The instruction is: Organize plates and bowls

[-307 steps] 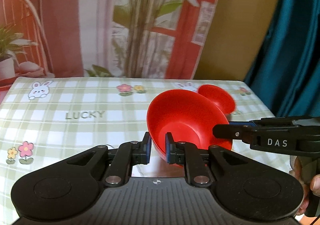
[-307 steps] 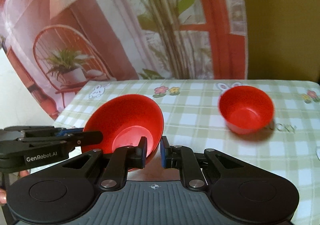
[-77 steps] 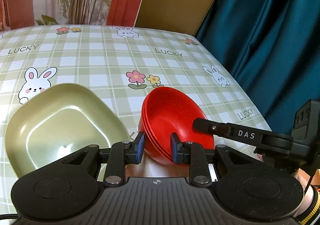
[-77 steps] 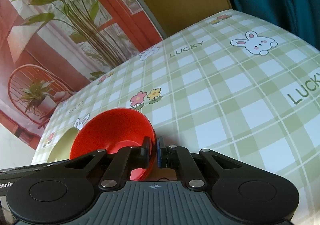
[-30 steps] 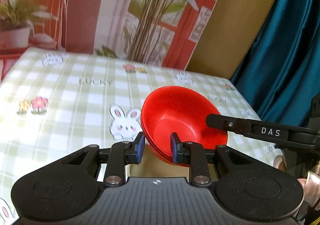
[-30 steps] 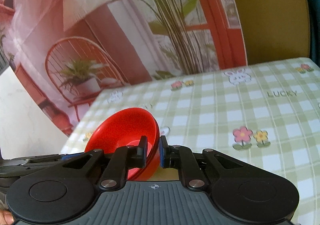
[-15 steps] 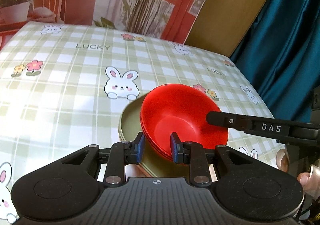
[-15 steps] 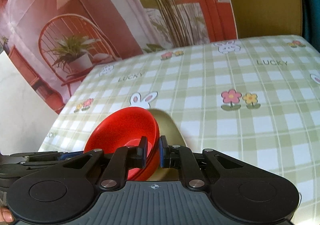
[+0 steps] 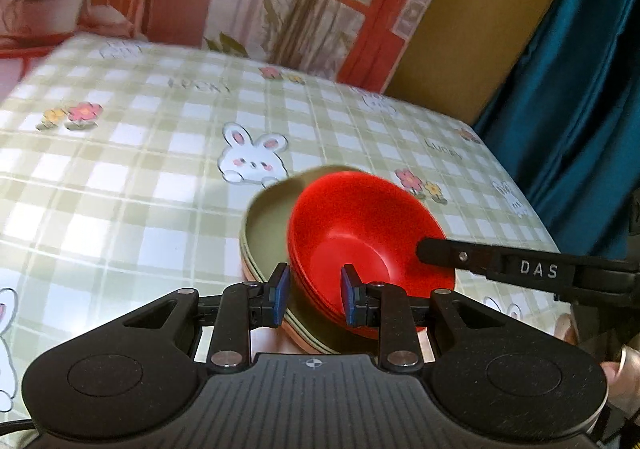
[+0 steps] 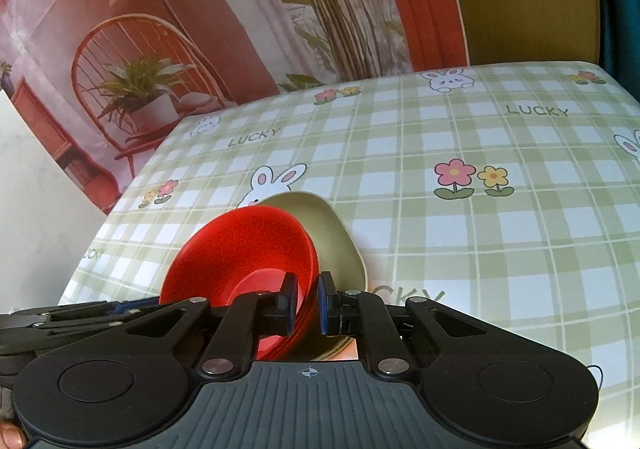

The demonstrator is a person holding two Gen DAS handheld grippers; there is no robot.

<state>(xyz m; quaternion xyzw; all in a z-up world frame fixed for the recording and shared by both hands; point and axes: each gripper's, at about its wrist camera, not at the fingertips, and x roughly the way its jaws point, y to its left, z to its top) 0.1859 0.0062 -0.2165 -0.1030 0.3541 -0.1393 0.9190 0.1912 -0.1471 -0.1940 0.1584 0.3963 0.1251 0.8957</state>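
A stack of red bowls (image 9: 360, 225) sits tilted inside a stack of olive-green plates (image 9: 268, 225) on the checked tablecloth. My left gripper (image 9: 314, 291) is shut on the near rim of the bowls, one pad outside the wall and one inside. In the right wrist view the red bowls (image 10: 240, 249) lean to the left in the green plates (image 10: 332, 237). My right gripper (image 10: 309, 303) grips their right rim, and its jaws are opening with the rim still between the pads. Its finger marked DAS (image 9: 480, 257) reaches in from the right.
The green checked tablecloth (image 10: 460, 233) with rabbits and flowers stretches away on all sides of the plates. A printed backdrop (image 10: 280, 9) stands along the far edge. A teal curtain (image 9: 580, 69) hangs at the right. A person's fingers (image 9: 624, 373) hold the right handle.
Both grippers have come down with the red bowls, which now rest in the green plates. A second ago the bowls hung above the cloth with no plates showing around them.
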